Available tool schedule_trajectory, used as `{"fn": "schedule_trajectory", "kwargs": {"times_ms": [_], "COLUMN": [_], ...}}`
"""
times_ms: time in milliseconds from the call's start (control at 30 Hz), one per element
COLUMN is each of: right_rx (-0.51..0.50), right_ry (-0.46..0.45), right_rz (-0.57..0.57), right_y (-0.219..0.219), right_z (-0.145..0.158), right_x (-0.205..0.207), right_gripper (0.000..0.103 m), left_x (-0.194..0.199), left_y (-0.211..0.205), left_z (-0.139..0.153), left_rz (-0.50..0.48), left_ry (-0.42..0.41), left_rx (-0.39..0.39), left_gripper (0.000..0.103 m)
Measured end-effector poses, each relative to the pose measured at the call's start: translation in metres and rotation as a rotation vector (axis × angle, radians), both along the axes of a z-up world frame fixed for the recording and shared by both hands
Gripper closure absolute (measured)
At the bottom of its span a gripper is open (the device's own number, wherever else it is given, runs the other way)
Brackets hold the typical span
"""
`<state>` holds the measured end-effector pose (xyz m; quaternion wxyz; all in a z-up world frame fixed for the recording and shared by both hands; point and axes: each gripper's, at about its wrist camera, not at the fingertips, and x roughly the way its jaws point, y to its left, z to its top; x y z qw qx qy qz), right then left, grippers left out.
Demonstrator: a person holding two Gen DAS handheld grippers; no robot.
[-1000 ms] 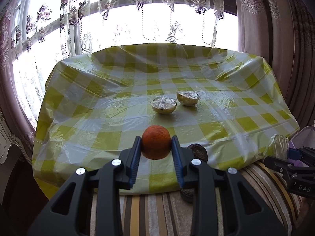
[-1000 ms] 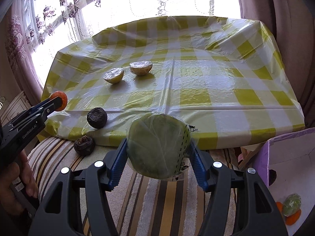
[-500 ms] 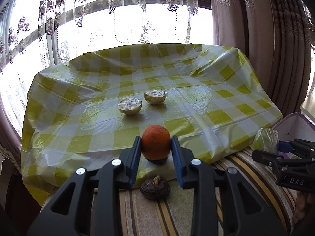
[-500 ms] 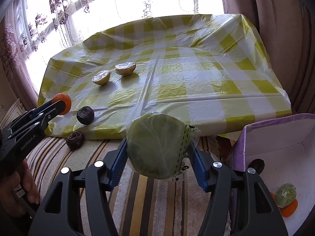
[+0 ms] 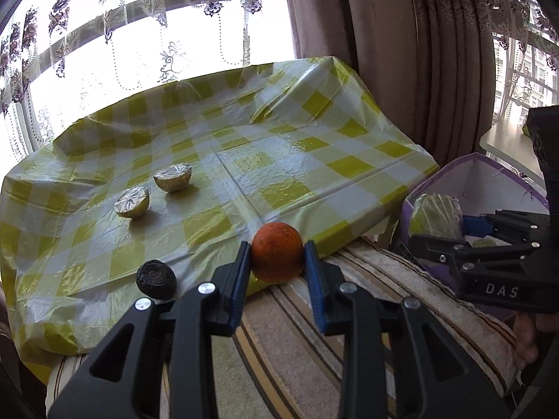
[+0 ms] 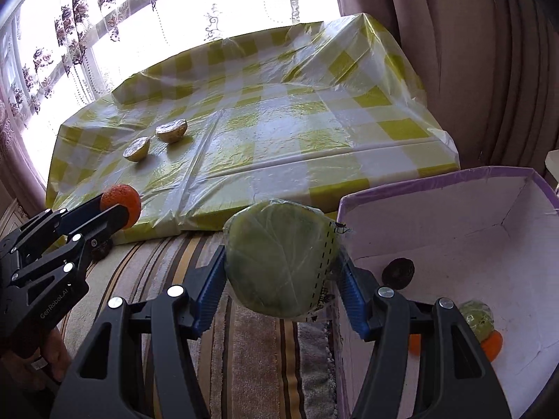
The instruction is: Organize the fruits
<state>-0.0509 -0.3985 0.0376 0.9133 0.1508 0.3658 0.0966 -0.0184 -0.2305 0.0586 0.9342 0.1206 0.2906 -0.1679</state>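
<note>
1. My left gripper is clamped on an orange; my right gripper grips a wrapped green melon.
2. Carrying step: the box sits just right of my right gripper.
3. Next I'd judge: lower the melon in, clear of the fruit already inside.

Bright backlight thru window, blown out; glare on tablecloth; fisheye warp, dark corners.

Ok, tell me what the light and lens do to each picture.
Left wrist view: window blown out white, glare on the checked tablecloth, curtain bowed by the fisheye. Right wrist view: same backlight, sheen on the wrapped green fruit, corners dark.
</note>
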Motion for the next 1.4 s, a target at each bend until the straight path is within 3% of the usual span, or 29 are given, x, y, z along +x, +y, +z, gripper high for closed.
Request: {"fn": "schedule_trajectory", "kwargs": {"times_ms": [167,367,700,1133,1400], "right_rx": [0.041,-0.029,-0.109,-0.206,-0.302], "right_ry": [0.027,0.020,0.095,0.214,0.314], "right_rz": [-0.048,-0.090,-0.220,-0.294,-0.235], "right_y": [-0.027,-0.043,-0.095,-0.142,-0.141], "right_z": [-0.007,0.000,-0.018,-0.048,-0.064], "right_x": [-0.006,-0.017,-0.027,-0.032,-0.027], "right_gripper": [0.044,0.044,0.044,0.044,0.044], "left_x": [-0.001,-0.003,-0.011,-0.020,-0.019], "left_y": [-0.034,-0.071,-0.126,-0.175,-0.217], "left_z": [-0.006,-0.009,-0.025,-0.032,-0.061], "left_rz": [-0.095,-0.192,-0.349,-0.465,-0.606], "left_ry": [0.032,0.045,0.097,0.084,0.232], "left_rx": [0.017,0.032,0.078,0.118,0.216], "left_gripper": [0.072,0.072,0.072,0.072,0.072]}}
